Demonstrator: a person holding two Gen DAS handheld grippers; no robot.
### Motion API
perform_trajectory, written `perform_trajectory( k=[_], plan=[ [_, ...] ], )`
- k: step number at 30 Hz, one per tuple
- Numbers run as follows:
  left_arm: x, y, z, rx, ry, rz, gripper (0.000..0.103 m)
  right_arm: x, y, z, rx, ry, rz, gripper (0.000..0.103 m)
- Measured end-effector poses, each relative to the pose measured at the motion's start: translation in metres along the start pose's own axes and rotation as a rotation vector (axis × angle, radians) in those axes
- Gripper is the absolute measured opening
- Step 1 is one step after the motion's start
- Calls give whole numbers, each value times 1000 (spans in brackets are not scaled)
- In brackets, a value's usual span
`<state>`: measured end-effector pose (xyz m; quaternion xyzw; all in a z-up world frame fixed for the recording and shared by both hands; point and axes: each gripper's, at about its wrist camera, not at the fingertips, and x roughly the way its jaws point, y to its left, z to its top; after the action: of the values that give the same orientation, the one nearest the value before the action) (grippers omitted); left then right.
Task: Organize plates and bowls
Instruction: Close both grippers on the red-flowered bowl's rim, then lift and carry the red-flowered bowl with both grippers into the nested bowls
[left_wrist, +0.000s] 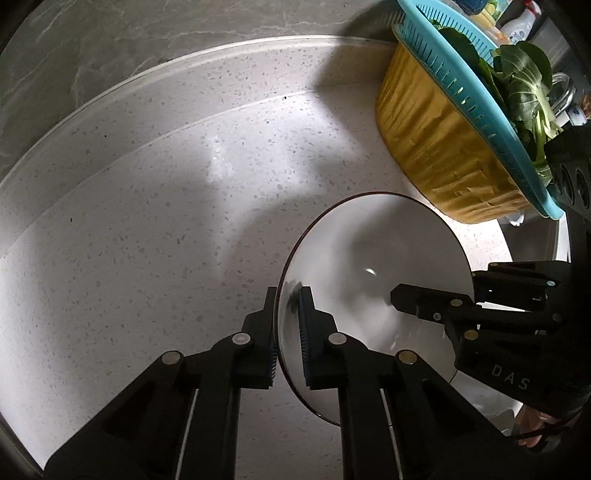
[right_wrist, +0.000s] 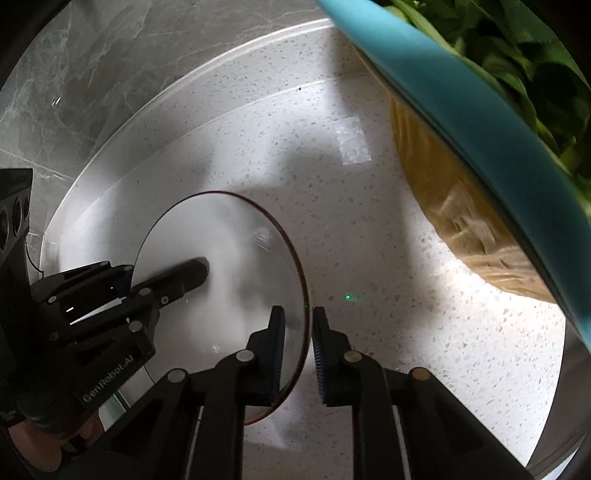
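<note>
1 bowl (left_wrist: 373, 266), 1 colander (left_wrist: 476, 96), 2 hand-held grippers.

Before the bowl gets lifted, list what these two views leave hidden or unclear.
- White bowl: near rim hidden behind the left gripper in the left wrist view.
- Bowl's underside and what it rests on: hidden by the bowl itself, both views.
- Blue colander: cut off by the frame edge in the right wrist view.
- Bottles behind the colander: too small, partly cut off.

Bowl (left_wrist: 373, 273) on counter (left_wrist: 147, 221), left of basin (left_wrist: 436, 147) (colander (left_wrist: 461, 74) in it)
</note>
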<state>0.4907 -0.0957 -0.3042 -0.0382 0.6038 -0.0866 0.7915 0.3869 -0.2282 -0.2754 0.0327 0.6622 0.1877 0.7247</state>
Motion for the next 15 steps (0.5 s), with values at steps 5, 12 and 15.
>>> perform_trajectory(
  k=[5,12,15],
  plan=[
    [0,-3,-2,13,2,4,7,1,3,0,-19,-5,-16,15],
    [-10,-5,-7,4,-5,8,7,-3,8,0,-23,-6,-18,14],
    [-25,-9,-10,8,-21,17,7,-11,8,-3,-28,-16,-16,13]
  ],
)
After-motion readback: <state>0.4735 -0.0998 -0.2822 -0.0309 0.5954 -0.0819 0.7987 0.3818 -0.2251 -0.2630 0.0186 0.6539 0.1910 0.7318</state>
